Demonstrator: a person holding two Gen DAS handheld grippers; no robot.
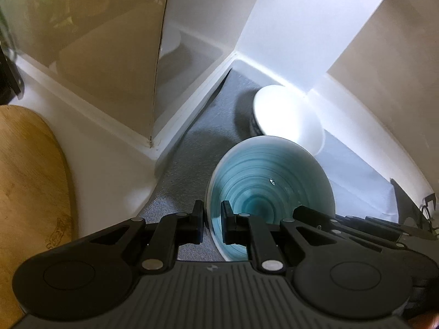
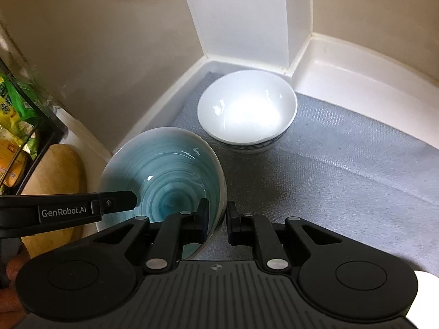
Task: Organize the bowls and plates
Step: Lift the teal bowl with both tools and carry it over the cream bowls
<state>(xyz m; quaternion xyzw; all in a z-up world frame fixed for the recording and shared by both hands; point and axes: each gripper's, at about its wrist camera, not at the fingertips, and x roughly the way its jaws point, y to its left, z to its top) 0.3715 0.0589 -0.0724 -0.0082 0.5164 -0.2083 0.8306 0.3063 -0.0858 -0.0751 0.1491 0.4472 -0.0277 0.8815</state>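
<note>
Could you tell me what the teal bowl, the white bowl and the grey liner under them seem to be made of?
Teal bowl: likely glazed ceramic, with glossy highlights over ringed brush lines. White bowl: probably glazed porcelain, with bright reflections and a blue pattern outside. Grey liner: looks like woven fabric or textured matting, matte with a fine weave.

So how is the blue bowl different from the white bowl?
The blue bowl has teal rings inside; the white bowl is plain white inside. The blue bowl is tilted, its rim pinched by the left claw and right claw; the white bowl sits upright, untouched, on the grey mat.
</note>
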